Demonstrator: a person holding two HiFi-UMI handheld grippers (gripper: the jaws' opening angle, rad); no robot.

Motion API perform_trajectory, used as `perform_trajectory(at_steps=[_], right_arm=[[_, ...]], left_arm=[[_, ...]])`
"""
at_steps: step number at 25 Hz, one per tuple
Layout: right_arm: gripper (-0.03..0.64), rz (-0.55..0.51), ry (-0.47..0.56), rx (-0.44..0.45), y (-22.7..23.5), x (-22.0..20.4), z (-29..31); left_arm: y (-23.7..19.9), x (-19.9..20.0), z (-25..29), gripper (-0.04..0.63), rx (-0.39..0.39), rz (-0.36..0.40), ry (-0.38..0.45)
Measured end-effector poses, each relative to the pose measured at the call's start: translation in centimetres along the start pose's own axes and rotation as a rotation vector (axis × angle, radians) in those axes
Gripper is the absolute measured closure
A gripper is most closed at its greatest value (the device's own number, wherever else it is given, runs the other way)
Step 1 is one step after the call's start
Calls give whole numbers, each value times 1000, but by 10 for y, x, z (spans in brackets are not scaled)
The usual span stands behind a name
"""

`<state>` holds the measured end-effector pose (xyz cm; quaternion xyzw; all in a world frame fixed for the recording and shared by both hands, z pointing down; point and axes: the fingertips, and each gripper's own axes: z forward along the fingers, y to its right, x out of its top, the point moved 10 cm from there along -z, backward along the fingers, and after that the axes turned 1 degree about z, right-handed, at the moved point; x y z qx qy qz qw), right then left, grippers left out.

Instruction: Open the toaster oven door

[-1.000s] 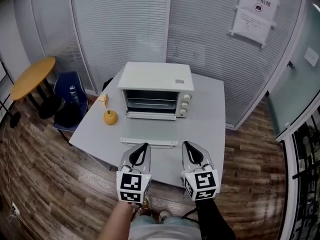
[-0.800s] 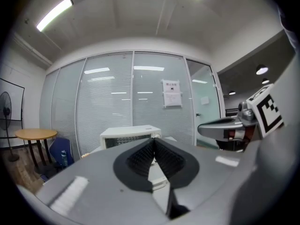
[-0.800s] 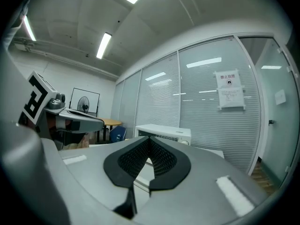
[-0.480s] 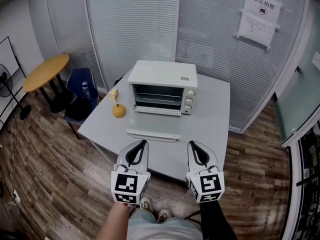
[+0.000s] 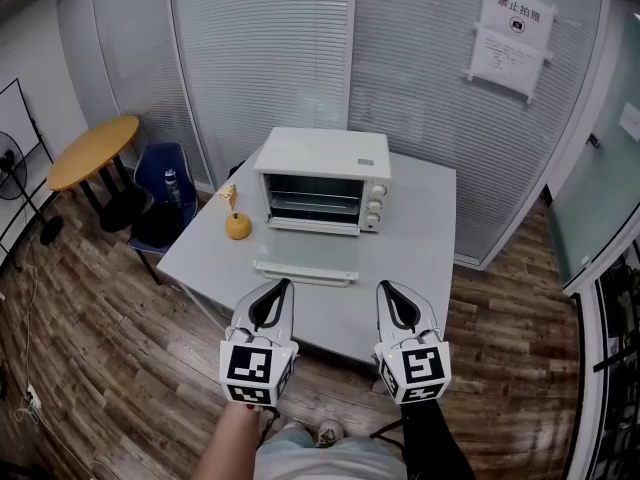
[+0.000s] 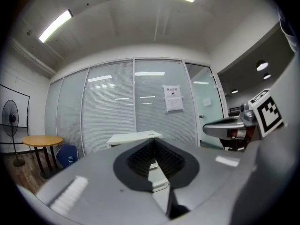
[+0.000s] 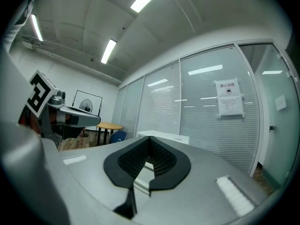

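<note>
A white toaster oven [image 5: 322, 155] stands at the back of the grey table [image 5: 420, 258]. Its door [image 5: 306, 270] hangs down flat in front of it, and the dark cavity with its rack shows. My left gripper [image 5: 284, 285] and right gripper [image 5: 386, 287] hover side by side over the table's near edge, well short of the door. Both are shut with nothing held. The left gripper view looks along its shut jaws [image 6: 153, 140] toward the oven's top [image 6: 134, 137]. Past the shut jaws [image 7: 149, 139] of the right gripper view lies the oven [image 7: 165, 136].
An orange round fruit [image 5: 237, 226] and a small wedge [image 5: 230, 195] lie on the table left of the oven. A round yellow table [image 5: 93, 151] and a blue chair [image 5: 165, 168] stand at the left. Glass partitions with blinds [image 5: 270, 58] close off the back.
The head view has swung slightly, so the table sits farther right and higher in frame. Both grippers stay shut and side by side. The oven door is down throughout.
</note>
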<state>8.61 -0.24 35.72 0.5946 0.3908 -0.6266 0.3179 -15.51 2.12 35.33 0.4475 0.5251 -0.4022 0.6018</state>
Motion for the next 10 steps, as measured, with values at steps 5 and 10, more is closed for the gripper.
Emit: perform_trajectory(at_steps=[5,10], right_arm=[[614,-8,7,13,-3,4,2],[614,-6,8,15,1,3,7]], left_arm=[[-1,3,2,538,-1,1,4],[-2,1,7,538,-2,-1,-6]])
